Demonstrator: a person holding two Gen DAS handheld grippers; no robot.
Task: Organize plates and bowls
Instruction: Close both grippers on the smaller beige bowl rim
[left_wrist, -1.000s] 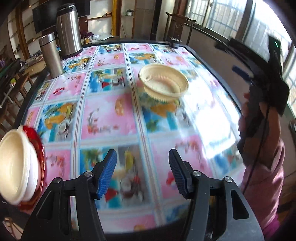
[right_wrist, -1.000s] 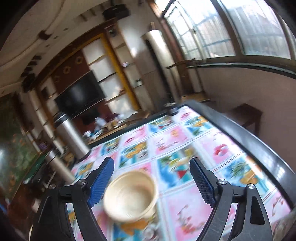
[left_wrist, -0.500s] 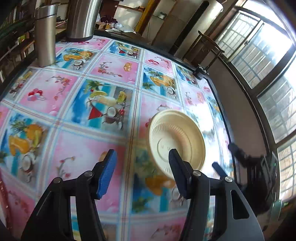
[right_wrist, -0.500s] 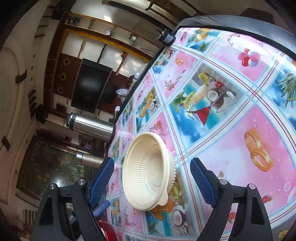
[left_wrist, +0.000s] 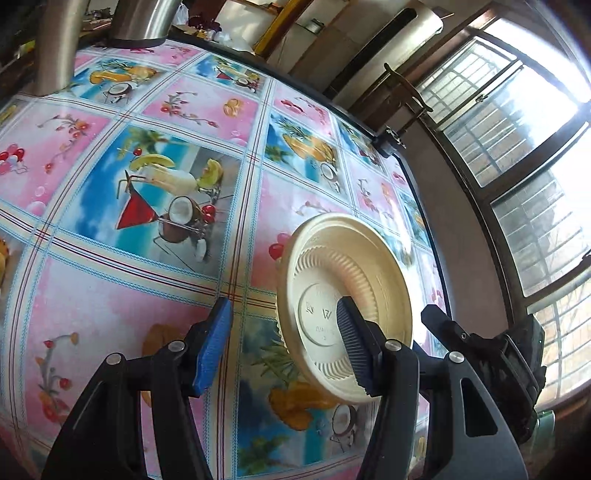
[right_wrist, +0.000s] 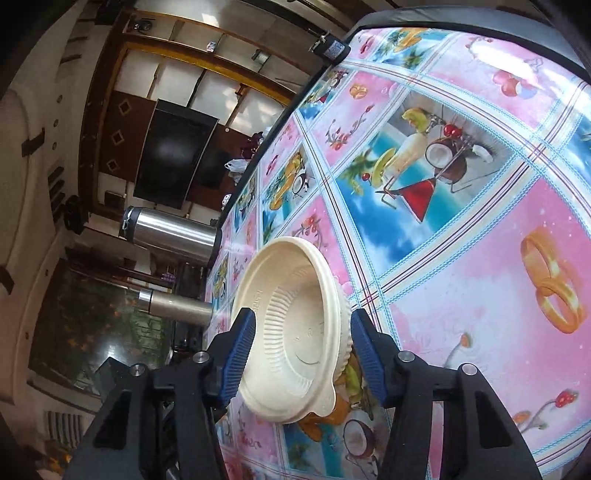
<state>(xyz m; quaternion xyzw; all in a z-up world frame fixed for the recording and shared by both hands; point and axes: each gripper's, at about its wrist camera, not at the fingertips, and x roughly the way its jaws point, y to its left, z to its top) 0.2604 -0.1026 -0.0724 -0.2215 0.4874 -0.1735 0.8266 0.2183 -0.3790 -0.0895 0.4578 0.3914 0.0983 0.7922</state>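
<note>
A cream ribbed bowl (left_wrist: 321, 280) stands on the picture-patterned table (left_wrist: 110, 314). My left gripper (left_wrist: 282, 345) is open at the bowl's near side, with its right pad (left_wrist: 351, 347) over the inside and its left pad (left_wrist: 214, 343) outside over the cloth. In the right wrist view the bowl (right_wrist: 295, 332) fills the gap of my right gripper (right_wrist: 303, 356). One pad (right_wrist: 240, 354) overlaps the rim and the other (right_wrist: 365, 358) sits beside the ribbed outer wall, with a gap still showing. The right gripper's black body (left_wrist: 480, 350) shows behind the bowl.
Two steel flasks (right_wrist: 170, 236) (right_wrist: 173, 306) stand at the table's far edge, the big one (left_wrist: 140, 18) at the top of the left wrist view. A small black device (right_wrist: 330, 46) sits on the far rim. Windows (left_wrist: 517, 147) run along one side.
Both grippers have closed in on the bowl from opposite sides. The right gripper's jaws have narrowed around it. The stack on the red plate has left the left wrist view.
</note>
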